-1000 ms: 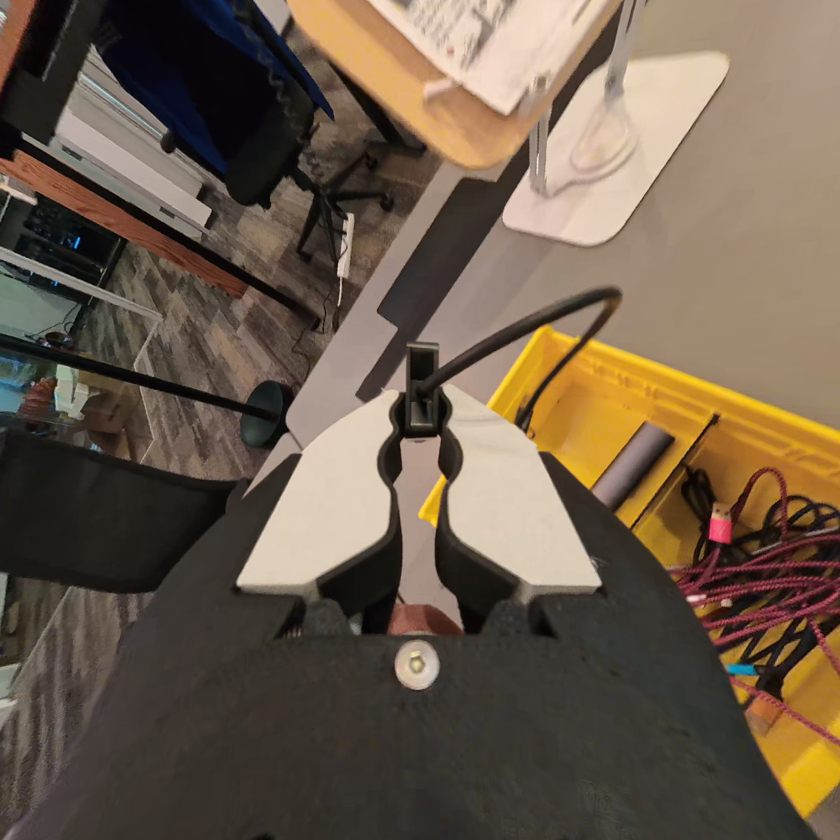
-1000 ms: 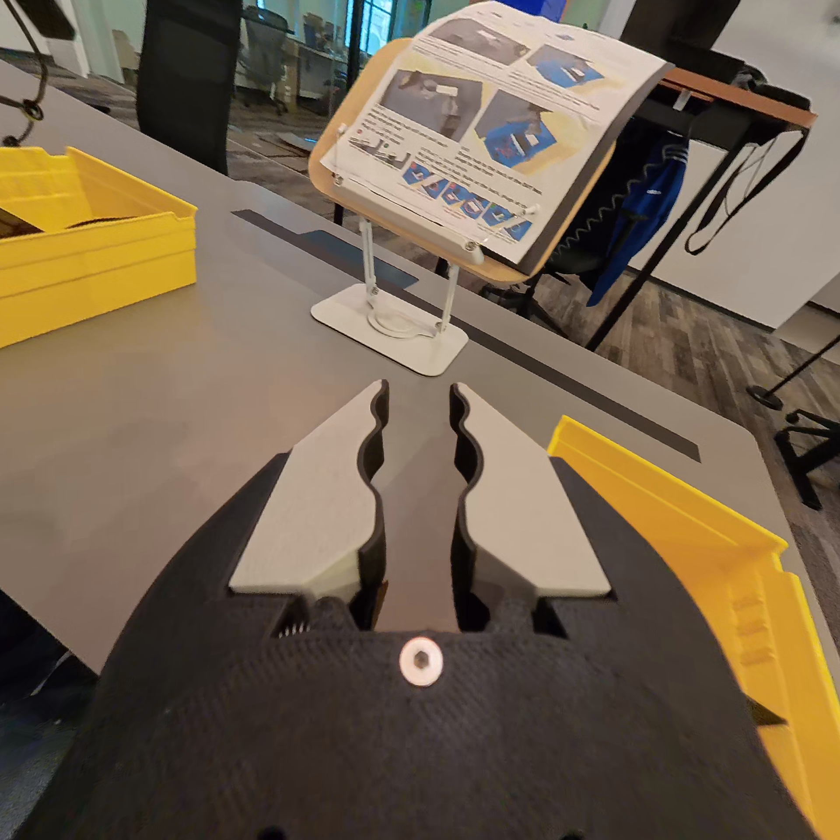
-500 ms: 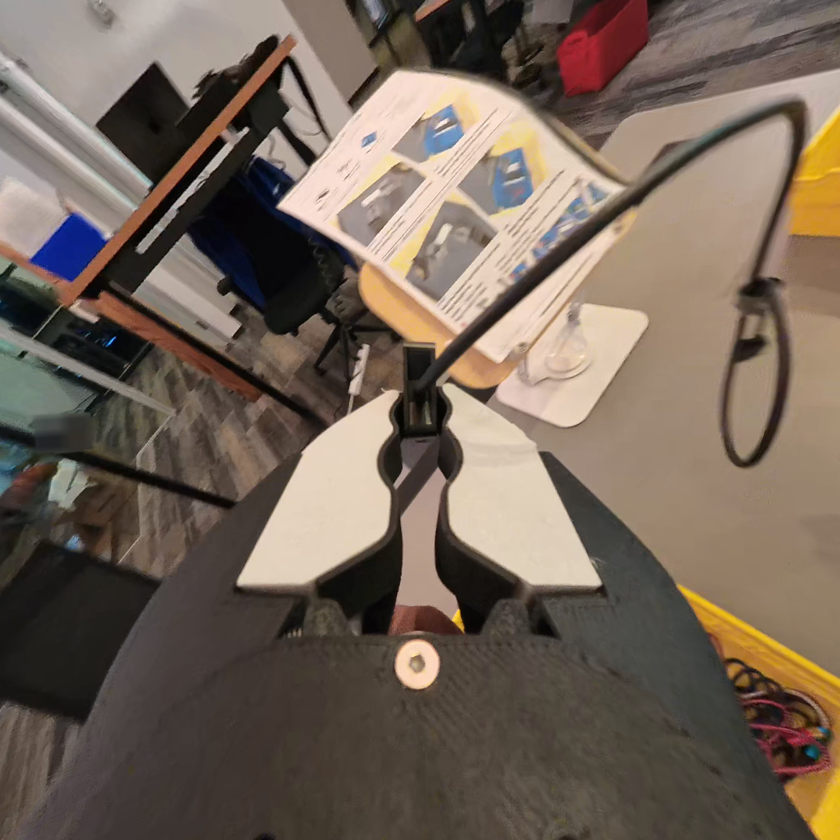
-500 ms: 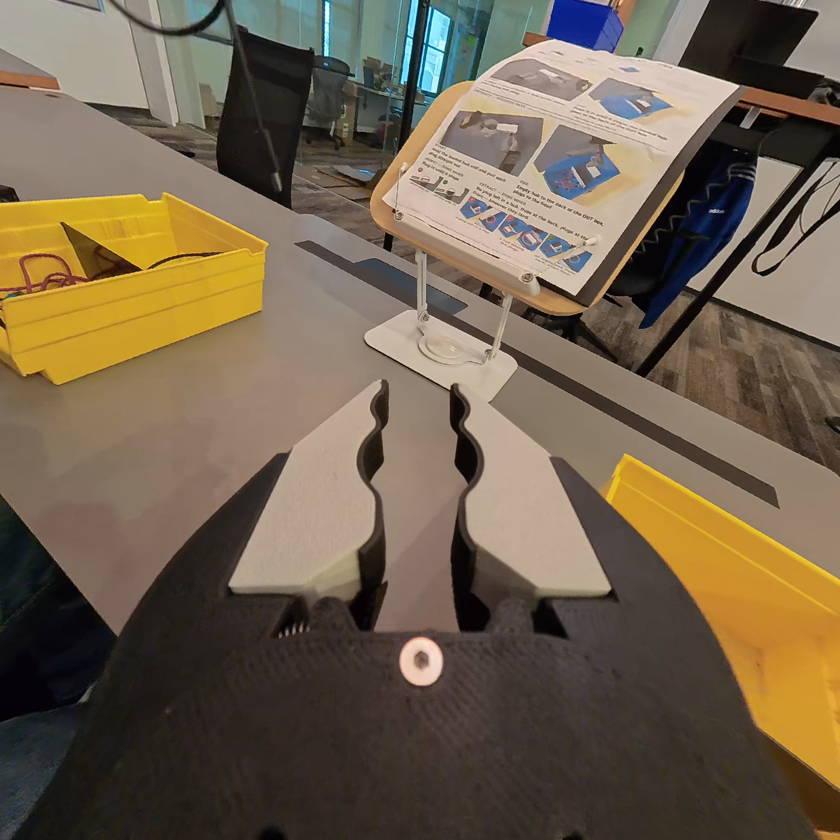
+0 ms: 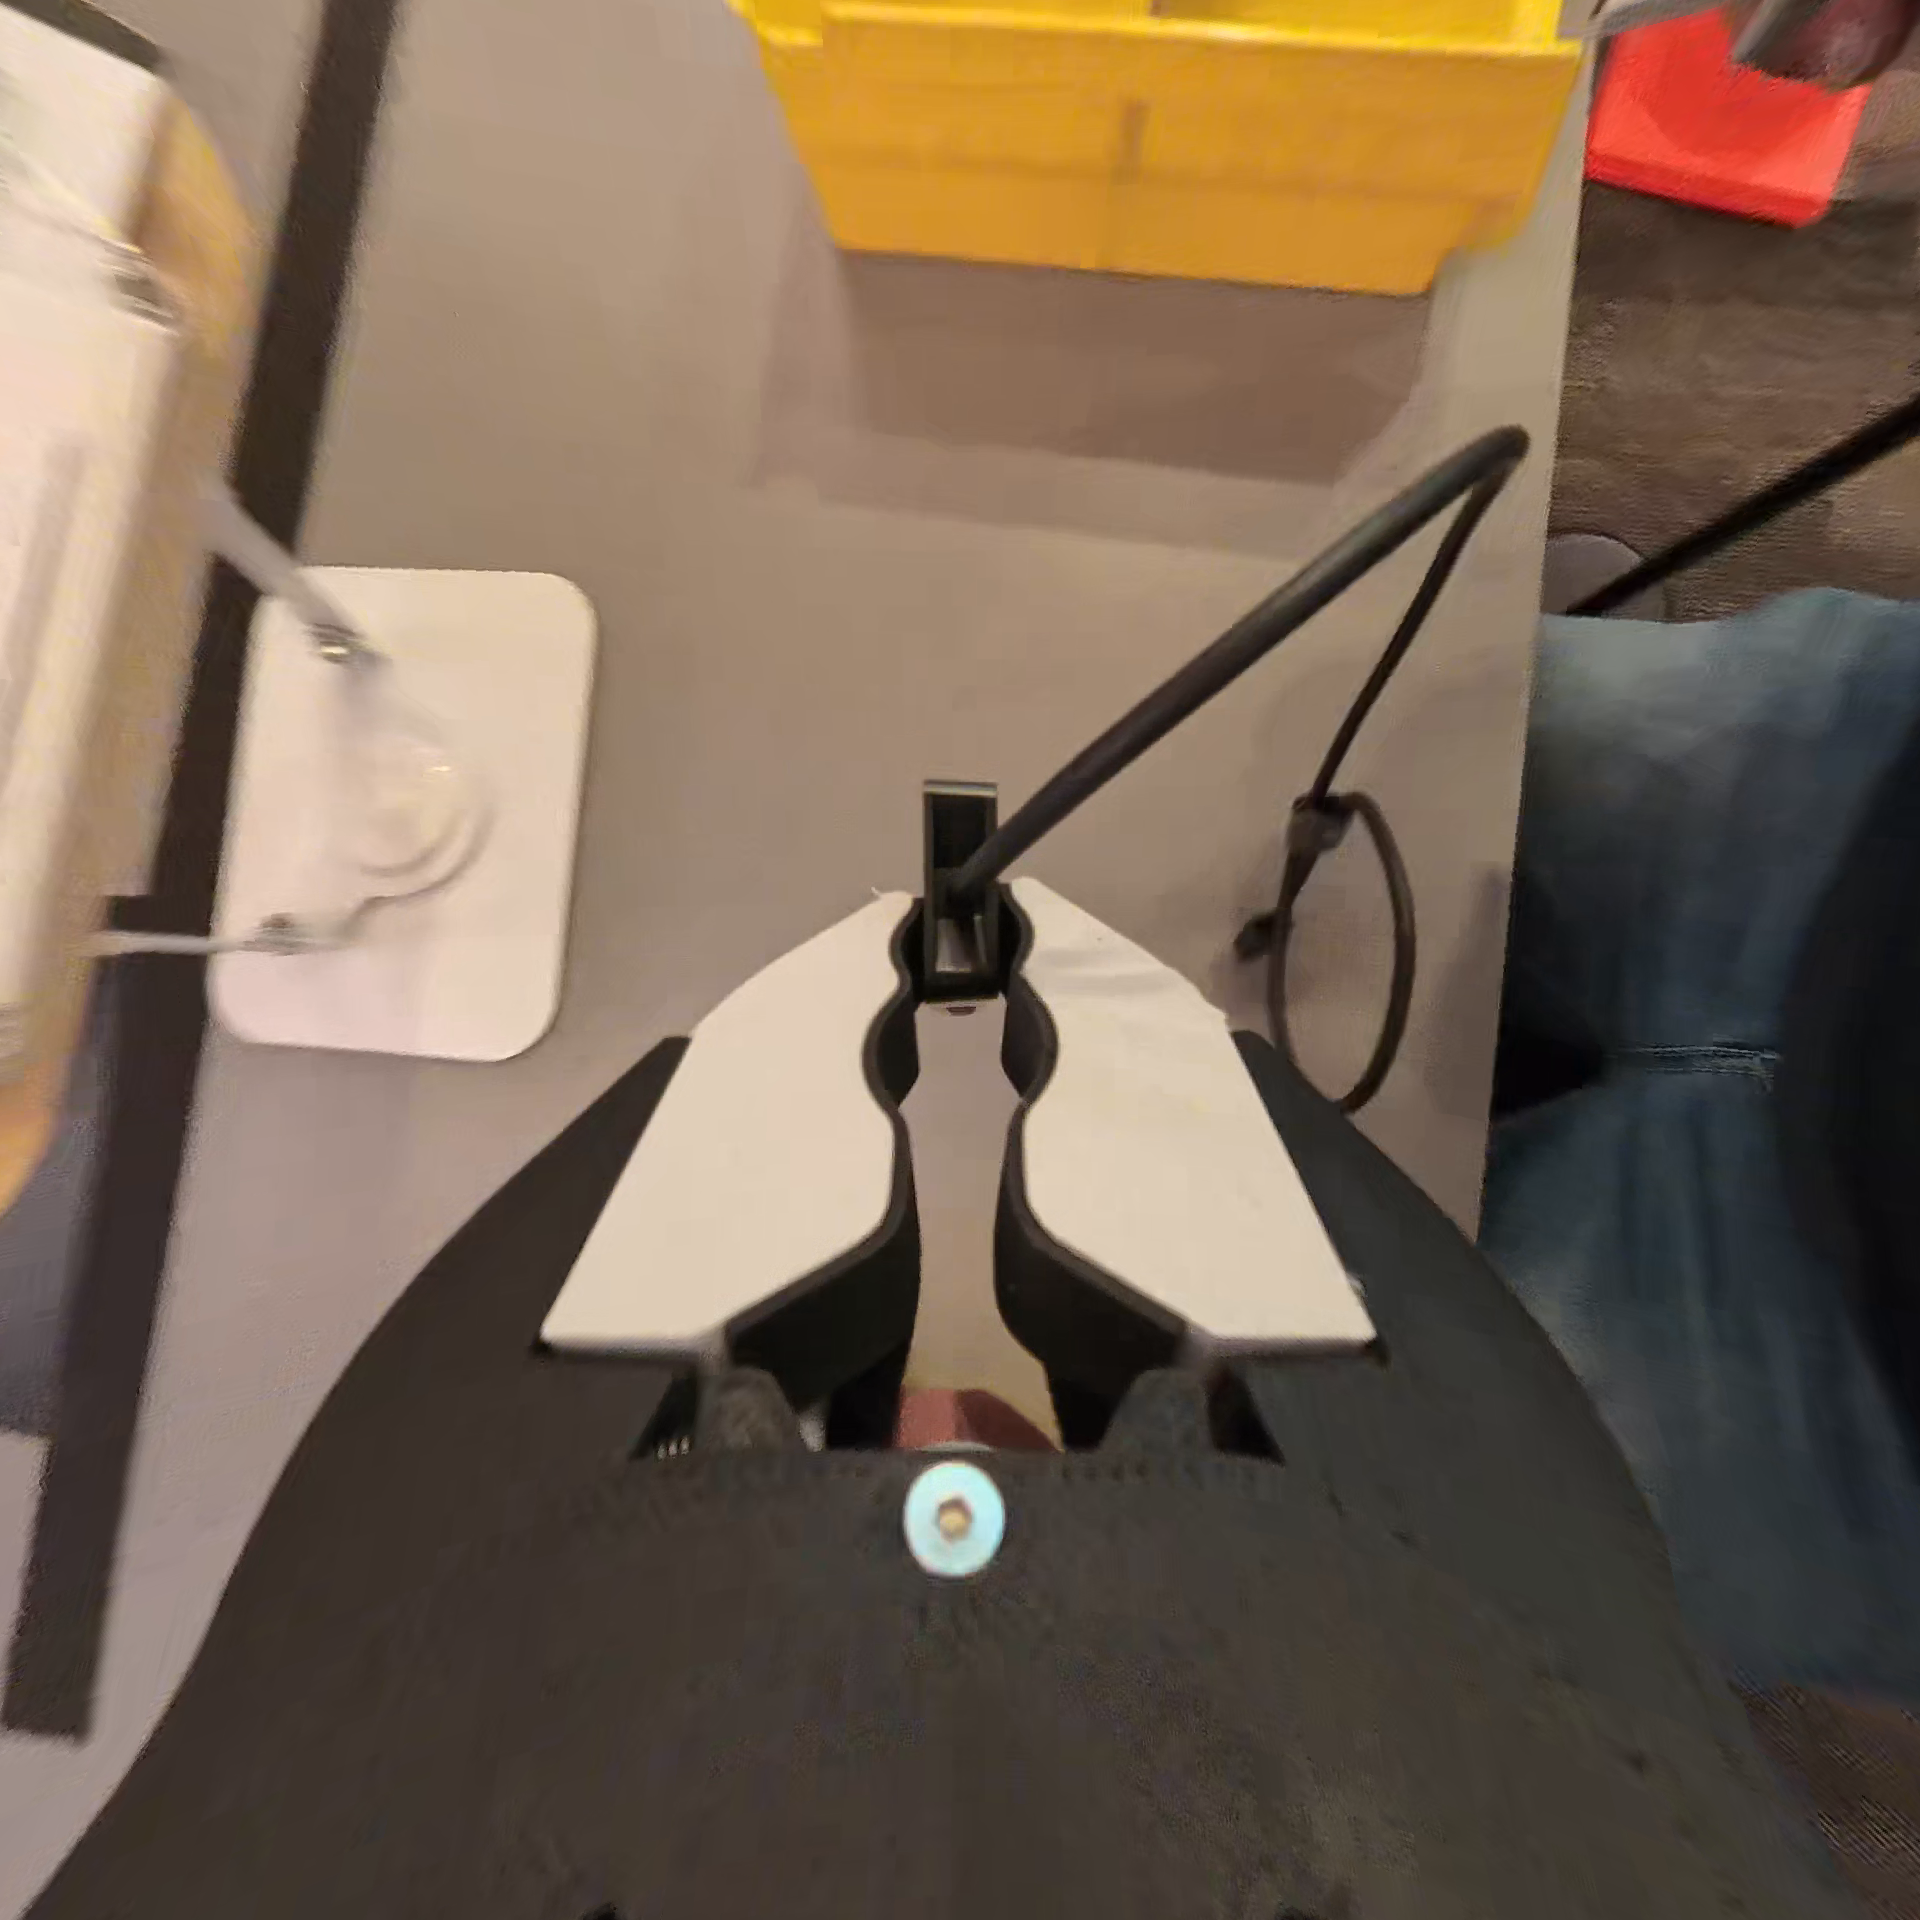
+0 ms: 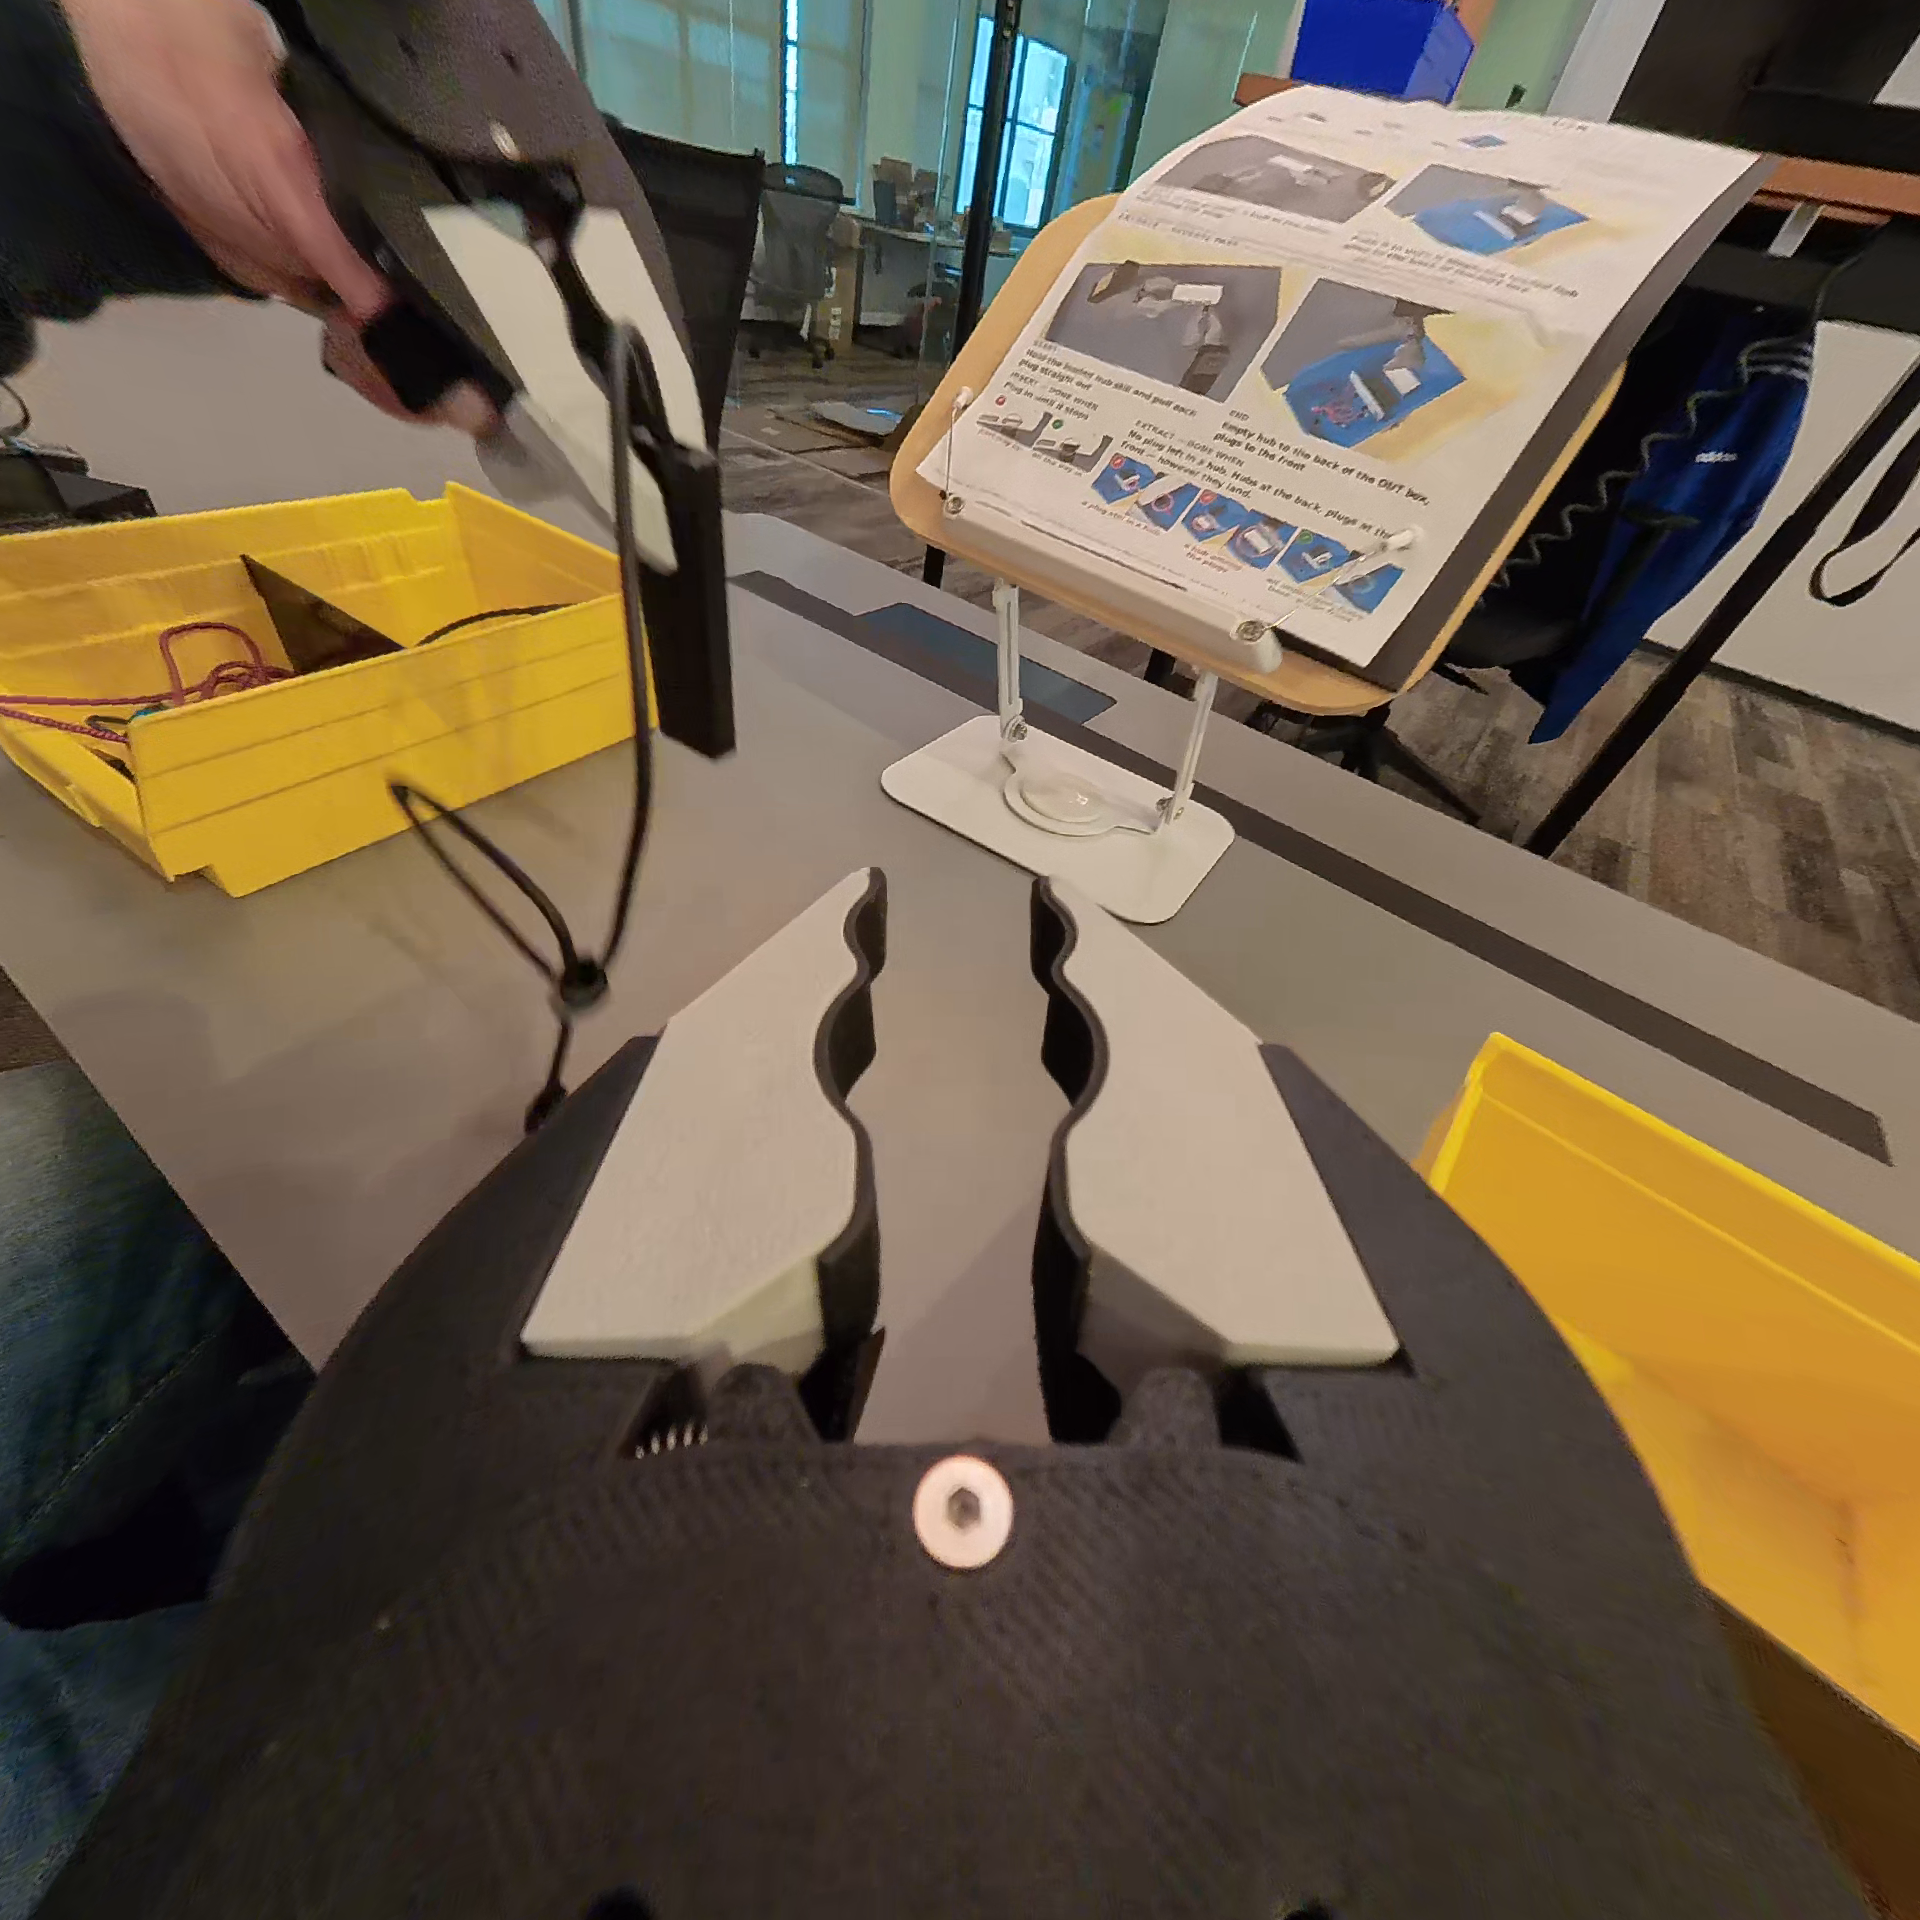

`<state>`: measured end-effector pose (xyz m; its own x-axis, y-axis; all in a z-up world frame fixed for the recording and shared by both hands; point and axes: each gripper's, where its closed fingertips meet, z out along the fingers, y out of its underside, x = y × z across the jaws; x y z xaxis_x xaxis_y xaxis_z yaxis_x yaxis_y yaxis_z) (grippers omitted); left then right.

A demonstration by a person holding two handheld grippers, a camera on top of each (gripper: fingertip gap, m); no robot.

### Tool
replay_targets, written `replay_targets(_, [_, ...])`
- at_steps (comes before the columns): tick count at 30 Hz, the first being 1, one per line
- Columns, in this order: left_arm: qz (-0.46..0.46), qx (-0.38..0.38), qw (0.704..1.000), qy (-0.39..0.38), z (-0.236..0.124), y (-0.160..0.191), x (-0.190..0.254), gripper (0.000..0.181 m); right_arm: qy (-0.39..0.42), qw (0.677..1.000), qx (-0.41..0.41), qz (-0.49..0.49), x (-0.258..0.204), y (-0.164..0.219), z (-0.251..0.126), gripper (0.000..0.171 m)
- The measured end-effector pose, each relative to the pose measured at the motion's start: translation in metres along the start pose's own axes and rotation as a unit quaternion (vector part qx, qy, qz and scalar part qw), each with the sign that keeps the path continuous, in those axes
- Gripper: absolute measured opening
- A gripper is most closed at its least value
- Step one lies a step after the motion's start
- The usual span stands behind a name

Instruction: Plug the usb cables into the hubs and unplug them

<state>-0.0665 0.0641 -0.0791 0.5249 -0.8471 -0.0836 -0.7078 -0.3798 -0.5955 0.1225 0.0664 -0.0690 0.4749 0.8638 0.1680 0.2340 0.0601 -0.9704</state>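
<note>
My left gripper (image 5: 961, 914) is shut on a flat black USB hub (image 5: 961, 831) and holds it above the grey table (image 5: 831, 520). The hub's black cable (image 5: 1247, 644) arcs to the right and hangs in a tied loop. In the right wrist view a hand holds the left gripper (image 6: 623, 436) at the upper left, with the hub (image 6: 691, 603) hanging down and its cable (image 6: 582, 982) drooping toward the table. My right gripper (image 6: 956, 904) is open and empty, low over the table. Red braided USB cables (image 6: 208, 665) lie in a yellow bin (image 6: 312, 748) at the left.
A second yellow bin (image 6: 1662, 1299) stands at the right and also shows in the left wrist view (image 5: 1143, 187). A document stand (image 6: 1299, 364) on a white base (image 6: 1060, 821) is at the table's back. A person's leg in jeans (image 5: 1714, 1143) is at the table edge.
My left gripper has swung with the hub from the bin at the left to over the middle of the table, and has come into the right wrist view. The right gripper stays open.
</note>
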Motion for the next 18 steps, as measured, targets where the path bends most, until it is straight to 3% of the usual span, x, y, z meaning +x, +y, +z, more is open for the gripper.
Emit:
replay_targets(1, [-0.004,-0.006,1.0,0.017,0.015,0.002,0.005,0.011,-0.004,1.0,-0.003,0.003,-0.002,0.002,0.002,0.025])
replay_targets(7, [-0.069,-0.065,0.988,0.119,0.094,0.029,0.01,0.011,-0.039,0.999,-0.029,0.019,-0.024,0.023,0.018,0.026])
replay_targets(13, [-0.177,-0.088,0.958,0.209,0.141,0.053,-0.003,0.012,-0.061,0.996,-0.061,0.02,-0.041,0.047,0.036,0.028])
replay_targets(18, [-0.207,-0.105,0.955,0.186,0.164,0.067,-0.023,0.018,-0.085,0.992,-0.093,0.016,-0.059,0.072,0.059,0.028])
